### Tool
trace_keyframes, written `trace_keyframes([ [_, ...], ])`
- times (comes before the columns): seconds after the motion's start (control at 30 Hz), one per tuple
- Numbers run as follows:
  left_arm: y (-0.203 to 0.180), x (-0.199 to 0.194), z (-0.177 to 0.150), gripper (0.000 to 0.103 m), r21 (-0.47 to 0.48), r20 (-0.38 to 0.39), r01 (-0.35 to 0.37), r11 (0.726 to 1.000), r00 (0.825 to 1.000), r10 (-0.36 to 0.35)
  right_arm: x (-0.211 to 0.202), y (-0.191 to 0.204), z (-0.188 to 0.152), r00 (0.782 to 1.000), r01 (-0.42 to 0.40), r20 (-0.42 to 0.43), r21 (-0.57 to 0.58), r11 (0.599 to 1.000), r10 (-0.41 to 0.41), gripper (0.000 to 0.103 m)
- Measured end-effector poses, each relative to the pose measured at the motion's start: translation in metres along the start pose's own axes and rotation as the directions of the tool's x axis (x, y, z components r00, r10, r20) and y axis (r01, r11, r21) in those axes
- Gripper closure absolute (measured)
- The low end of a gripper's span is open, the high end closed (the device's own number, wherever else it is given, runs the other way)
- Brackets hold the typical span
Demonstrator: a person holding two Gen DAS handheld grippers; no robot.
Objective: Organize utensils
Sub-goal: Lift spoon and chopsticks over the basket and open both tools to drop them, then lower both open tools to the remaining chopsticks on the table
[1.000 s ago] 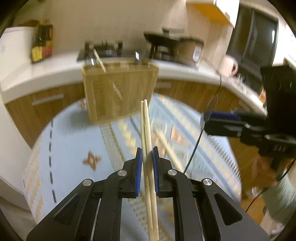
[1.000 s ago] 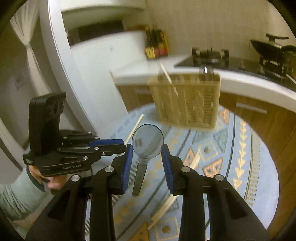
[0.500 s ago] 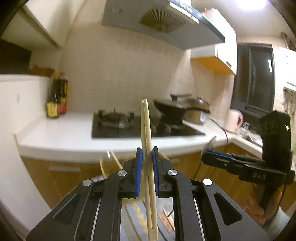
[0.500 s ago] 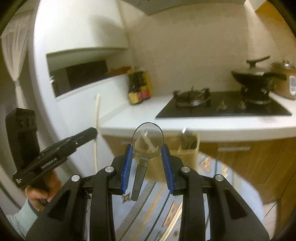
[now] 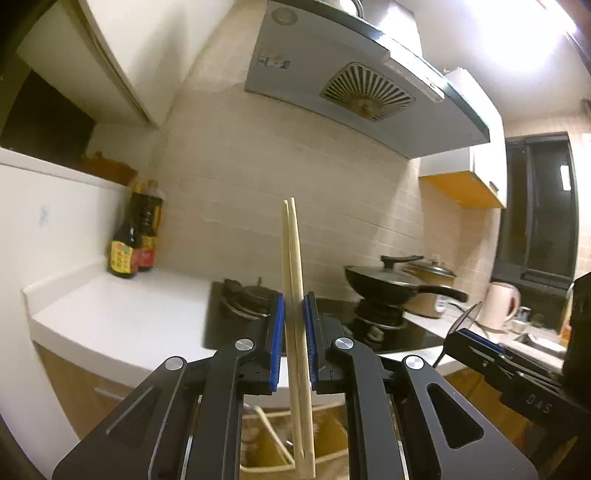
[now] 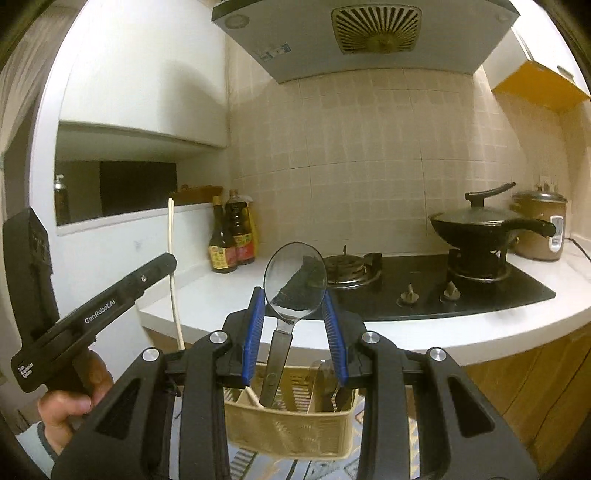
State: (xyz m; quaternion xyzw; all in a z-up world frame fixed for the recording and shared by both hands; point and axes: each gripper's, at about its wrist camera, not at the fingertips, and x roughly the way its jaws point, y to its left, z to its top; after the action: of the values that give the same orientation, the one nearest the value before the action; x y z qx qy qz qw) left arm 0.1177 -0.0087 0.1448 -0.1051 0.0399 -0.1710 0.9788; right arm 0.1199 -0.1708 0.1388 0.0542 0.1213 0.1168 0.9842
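My left gripper (image 5: 293,306) is shut on a pair of pale wooden chopsticks (image 5: 291,266) that stand upright, their lower ends over the beige utensil basket (image 5: 332,435) below. My right gripper (image 6: 294,306) is shut on a metal spoon (image 6: 294,277), bowl up, handle hanging down into the basket (image 6: 291,428). The basket holds a chopstick (image 6: 253,397) and other metal utensils (image 6: 325,373). The left gripper (image 6: 162,266) with its chopsticks (image 6: 171,266) shows at the left of the right wrist view; the right gripper (image 5: 465,338) shows at the right of the left wrist view.
A white counter (image 6: 498,328) carries a black gas hob (image 6: 424,288), a lidded wok (image 6: 480,225), a rice cooker (image 6: 543,229) and sauce bottles (image 6: 232,240). A range hood (image 6: 365,33) hangs above. A kettle (image 5: 500,304) stands at right. A patterned tablecloth (image 6: 317,470) lies under the basket.
Both grippers have tilted up from looking down at the table to looking level at the kitchen wall. The basket has moved from mid-frame to the bottom edge, under the held utensils.
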Motion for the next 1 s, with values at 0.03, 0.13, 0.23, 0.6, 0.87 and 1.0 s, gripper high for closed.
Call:
trace_keyframes([
  [0.03,0.003,0.004,-0.002,0.094,0.003,0.004,-0.008,1.000,1.000,0.008,0.008,0.001,-0.003,1.000,0.007,-0.002,-0.010,1.000,-0.007,0.074],
  [0.13,0.015,0.018,-0.010,0.094,-0.007,0.006,-0.023,1.000,1.000,0.023,0.022,0.000,-0.010,1.000,0.022,-0.006,-0.030,0.999,-0.022,0.074],
  [0.23,0.025,0.027,-0.021,0.094,-0.010,-0.004,-0.037,0.999,0.999,0.037,0.038,-0.001,-0.020,0.999,0.037,-0.035,-0.037,0.999,-0.039,0.074],
  [0.6,0.038,0.032,-0.052,0.092,-0.003,-0.088,-0.017,1.000,0.996,0.017,0.067,0.007,-0.037,0.983,0.041,-0.176,-0.075,0.996,-0.054,0.073],
  [0.87,0.033,0.015,-0.043,0.092,0.032,-0.117,-0.004,0.999,0.993,0.008,0.062,0.006,-0.040,0.960,-0.012,-0.280,-0.010,1.000,0.009,0.073],
  [1.0,0.032,0.013,-0.037,0.092,0.049,-0.121,-0.017,0.999,0.992,0.023,0.049,0.009,-0.042,0.953,-0.006,-0.303,-0.012,1.000,0.002,0.073],
])
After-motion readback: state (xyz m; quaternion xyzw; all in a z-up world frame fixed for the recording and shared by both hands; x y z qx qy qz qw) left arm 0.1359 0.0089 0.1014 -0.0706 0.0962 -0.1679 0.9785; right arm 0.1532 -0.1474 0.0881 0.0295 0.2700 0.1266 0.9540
